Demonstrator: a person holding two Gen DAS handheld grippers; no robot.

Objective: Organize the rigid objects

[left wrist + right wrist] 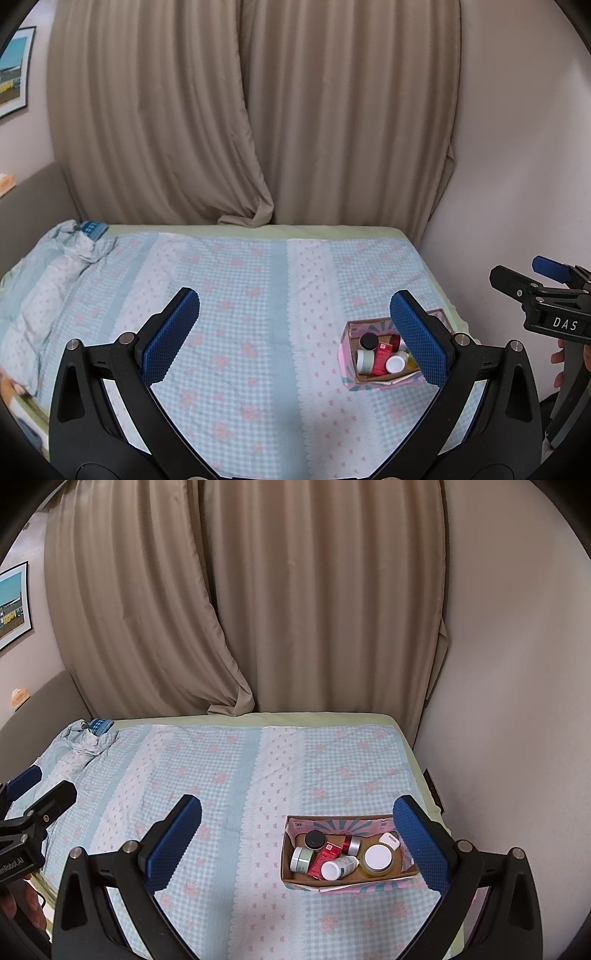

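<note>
A pink patterned cardboard box [306, 884] sits on the bed near its right edge. It holds a black-lidded jar [314, 839], a pale green jar [301, 859], a red carton [325, 860], a red and silver bottle [349, 844], a white-capped bottle [336, 867] and a wide white-lidded jar [376, 858]. My right gripper [297, 805] hovers open and empty above the bed, its right finger over the box's right end. My left gripper [295, 299] is also open and empty, left of the box [343, 358]. Each gripper shows at the edge of the other's view.
The bed has a blue checked sheet [229, 775] with pink flowers. A crumpled quilt [55, 266] lies at its far left. Beige curtains [258, 110] hang behind and a wall [498, 701] runs close along the right. A hand [557, 358] holds the right gripper's handle.
</note>
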